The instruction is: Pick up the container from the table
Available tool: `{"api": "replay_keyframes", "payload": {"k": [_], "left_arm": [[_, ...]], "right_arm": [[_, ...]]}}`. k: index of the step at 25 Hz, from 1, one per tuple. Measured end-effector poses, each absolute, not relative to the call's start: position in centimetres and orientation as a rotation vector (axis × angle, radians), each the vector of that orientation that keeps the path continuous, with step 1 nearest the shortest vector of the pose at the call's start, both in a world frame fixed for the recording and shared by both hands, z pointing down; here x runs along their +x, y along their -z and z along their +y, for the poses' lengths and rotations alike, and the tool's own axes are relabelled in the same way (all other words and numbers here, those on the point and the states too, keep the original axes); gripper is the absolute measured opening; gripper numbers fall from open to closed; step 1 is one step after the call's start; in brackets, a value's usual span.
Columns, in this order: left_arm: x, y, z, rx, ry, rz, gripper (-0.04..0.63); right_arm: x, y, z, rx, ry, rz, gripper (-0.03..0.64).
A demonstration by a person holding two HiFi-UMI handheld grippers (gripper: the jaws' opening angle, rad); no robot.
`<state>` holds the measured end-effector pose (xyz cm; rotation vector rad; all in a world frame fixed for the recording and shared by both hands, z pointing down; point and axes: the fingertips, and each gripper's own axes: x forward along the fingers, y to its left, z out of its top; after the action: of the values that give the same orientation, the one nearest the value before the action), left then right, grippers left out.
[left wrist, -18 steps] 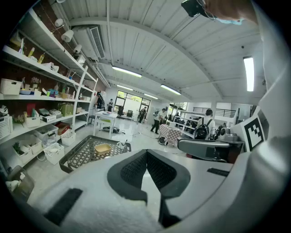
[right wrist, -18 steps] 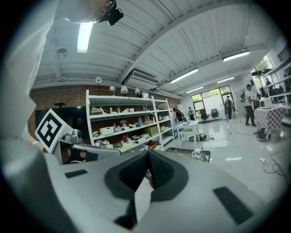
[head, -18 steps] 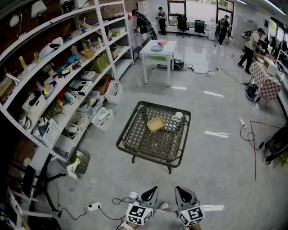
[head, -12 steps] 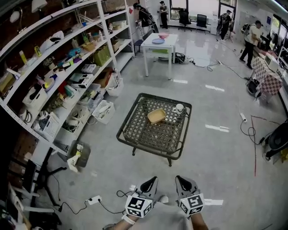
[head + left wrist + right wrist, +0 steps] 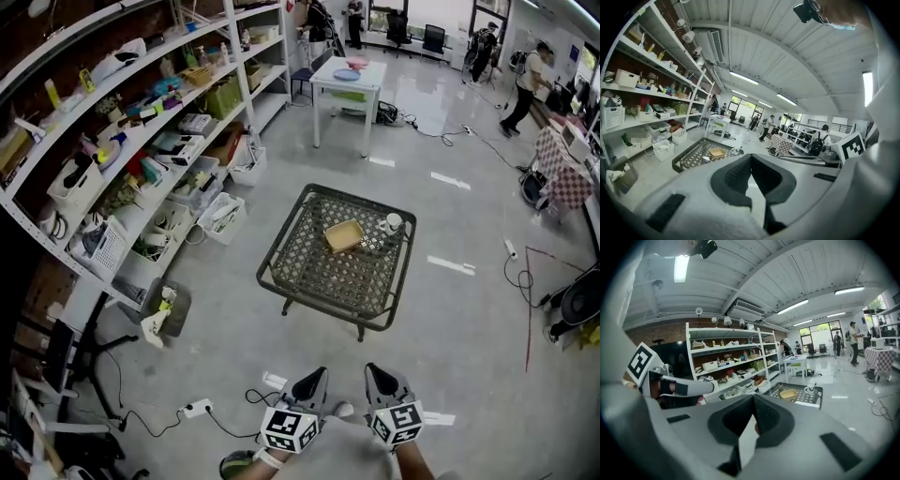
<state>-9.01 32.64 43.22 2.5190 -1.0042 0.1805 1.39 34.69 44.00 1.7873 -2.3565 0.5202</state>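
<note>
The container (image 5: pixel 344 235) is a shallow tan tray lying on a low dark lattice table (image 5: pixel 272 263), a few steps ahead of me on the floor. A white cup (image 5: pixel 392 225) stands just right of it. Both grippers hang close to my body at the bottom of the head view, far from the table: left gripper (image 5: pixel 314 382) and right gripper (image 5: pixel 377 380), each shut with nothing in it. The left gripper view shows its closed jaws (image 5: pixel 751 157) below the distant container (image 5: pixel 716 152). The right gripper (image 5: pixel 753 397) sits below the container (image 5: pixel 789 393).
Long white shelves (image 5: pixel 141 141) crowded with boxes run along the left, with bins (image 5: pixel 222 217) on the floor beneath. A white table (image 5: pixel 347 80) stands beyond the lattice table. A power strip (image 5: pixel 192 408) and cables lie near my feet. People stand far off at the back right.
The head view has shifted, so the lattice table sits a little further right in the frame. Both grippers stay shut, held in the same place near my body.
</note>
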Motion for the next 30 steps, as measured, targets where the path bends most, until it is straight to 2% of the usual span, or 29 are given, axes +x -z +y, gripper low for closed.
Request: {"api": "replay_keyframes", "payload": {"k": [6,12,22,30], "left_arm": [[-14.5,-43.1,28.8,2.491,-0.151,-1.04,0.023],[-18.6,-45.0,24.1,2.403,-0.15,-1.098,0.023],[-14.6,-44.8,16.1,2.448,-0.208,-1.079,0.023],[-7.8,-43.1,6.7,2.495,-0.22,-1.116,0.023]], "right_arm": [[-3.4,-42.9,29.9,1.753,-0.494,-2.381,0.018],[-4.3,-44.1,27.2,1.748,-0.387,-2.288,0.018],[-1.1,-46.0,18.5,1.756,-0.449,-2.319,0.018],[3.2,-46.9,8.3,1.678,-0.448,-2.411,0.018]]}}
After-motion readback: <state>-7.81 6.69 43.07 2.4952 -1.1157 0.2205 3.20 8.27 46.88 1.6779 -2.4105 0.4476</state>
